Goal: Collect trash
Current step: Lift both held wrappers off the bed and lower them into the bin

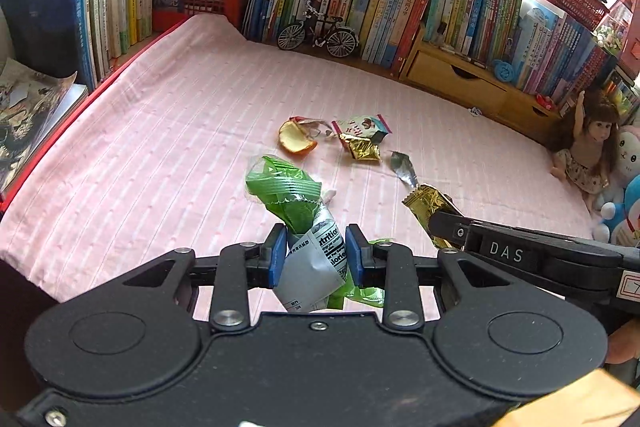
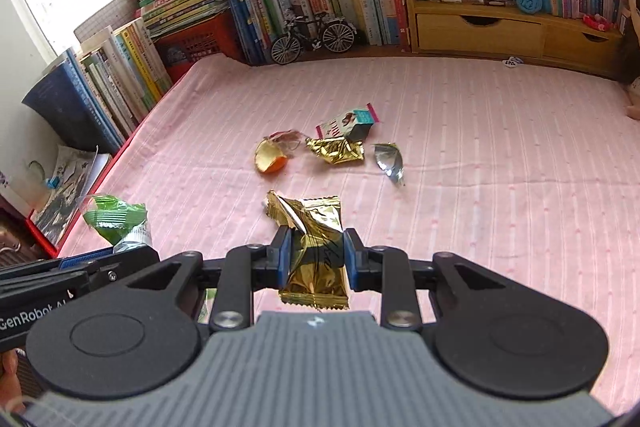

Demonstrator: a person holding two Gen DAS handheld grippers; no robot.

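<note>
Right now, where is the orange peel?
The orange peel lies on the pink cloth, left end of the leftover litter, beside a clear wrapper and left of a gold wrapper.

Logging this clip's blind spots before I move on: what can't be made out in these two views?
- Where the trash goes: no bin in either view.
- Green wrapper: lower end hidden behind the left gripper.
- Gold wrapper: sides covered by the right gripper.
- Book: cut by the left-wrist view's edge.

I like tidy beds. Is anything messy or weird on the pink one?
Yes. Trash lies mid-bed: an orange peel, a crumpled gold wrapper, a pink snack packet and a foil scrap. Litter doesn't belong on a pink sheet.
</note>
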